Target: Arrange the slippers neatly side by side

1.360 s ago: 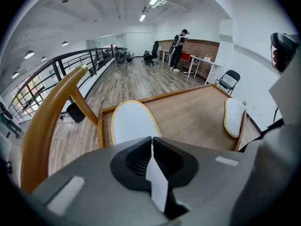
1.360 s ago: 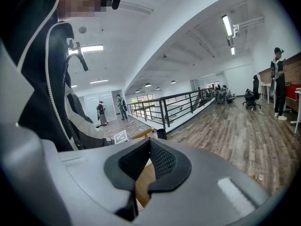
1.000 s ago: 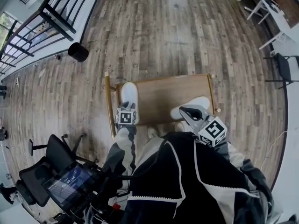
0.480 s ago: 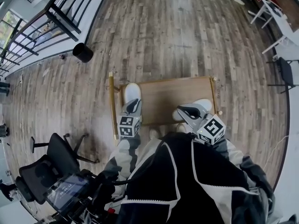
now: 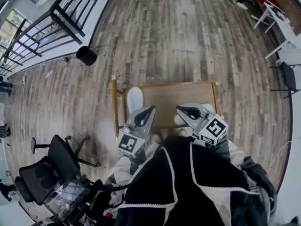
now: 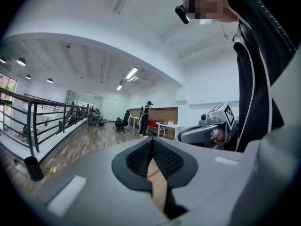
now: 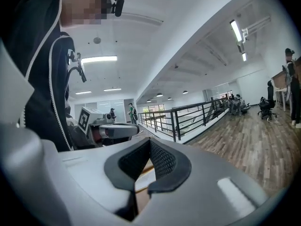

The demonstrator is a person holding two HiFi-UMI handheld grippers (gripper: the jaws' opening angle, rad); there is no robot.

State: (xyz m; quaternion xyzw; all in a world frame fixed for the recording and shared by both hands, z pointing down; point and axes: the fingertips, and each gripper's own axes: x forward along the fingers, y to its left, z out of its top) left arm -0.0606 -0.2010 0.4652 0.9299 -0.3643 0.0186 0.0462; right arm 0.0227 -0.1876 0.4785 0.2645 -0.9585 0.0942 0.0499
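Note:
A white slipper [image 5: 134, 98] lies lengthwise at the left end of the small wooden table [image 5: 174, 98]. The second white slipper [image 5: 207, 108] lies at the table's right end, mostly hidden behind my right gripper [image 5: 181, 110]. My left gripper [image 5: 149, 110] is held above the table's near edge, apart from the left slipper, its jaws shut on nothing. In the left gripper view the gripper [image 6: 151, 149] points out over the room, not at the table. The right gripper [image 7: 149, 150] is likewise raised and shut with nothing in it.
A black bin [image 5: 86, 55] stands on the wooden floor beyond the table, near a black railing [image 5: 61, 18]. An office chair [image 5: 47, 166] and a screen [image 5: 66, 197] are at my lower left. White tables [image 5: 282, 27] stand far right. People stand in the distance [image 6: 145, 119].
My left gripper has lifted off the left slipper, drawn back toward me and tilted upward, and its jaws have closed. The right gripper has barely moved.

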